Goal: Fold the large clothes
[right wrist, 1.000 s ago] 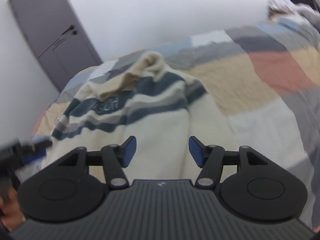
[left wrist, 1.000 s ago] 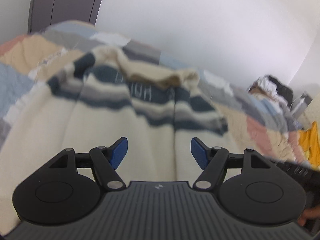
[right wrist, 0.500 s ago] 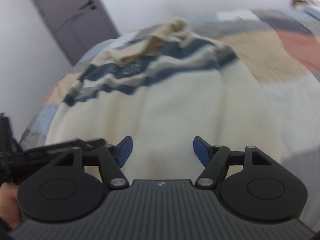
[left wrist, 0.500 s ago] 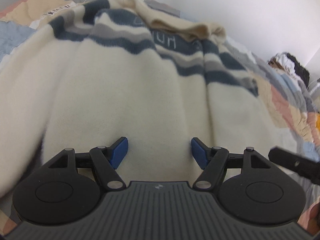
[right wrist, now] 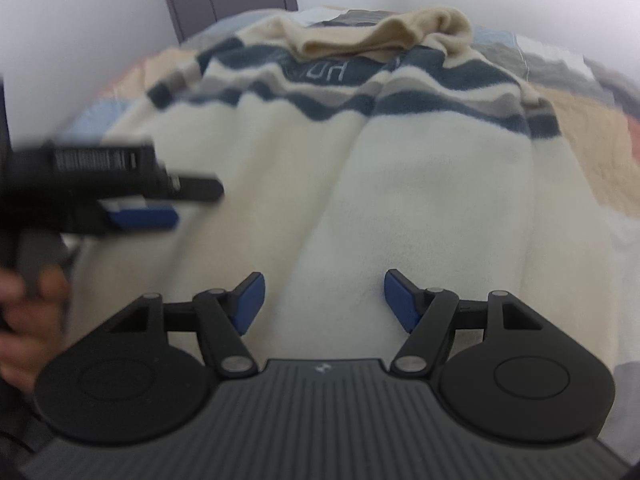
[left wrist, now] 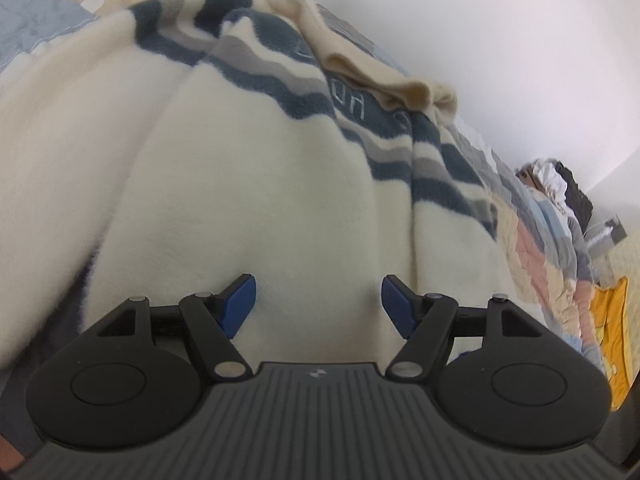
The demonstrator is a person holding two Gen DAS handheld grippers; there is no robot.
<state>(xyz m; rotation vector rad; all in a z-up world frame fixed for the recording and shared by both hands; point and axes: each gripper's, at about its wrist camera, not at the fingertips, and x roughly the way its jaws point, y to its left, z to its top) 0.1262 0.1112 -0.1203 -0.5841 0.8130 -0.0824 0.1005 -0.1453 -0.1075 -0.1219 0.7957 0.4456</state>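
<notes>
Sweater (left wrist: 248,184), cream with blue-grey stripes, lies spread on the patchwork quilt (left wrist: 36,28), filling mid-frame in both views, so the left gripper (left wrist: 318,300) and right gripper (right wrist: 324,300), jaws wide and empty, can likely take its near hem.

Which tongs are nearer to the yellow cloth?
Right. The yellow cloth lies on the right side; the right tongs work there, the left tongs over the sweater's left part.
</notes>
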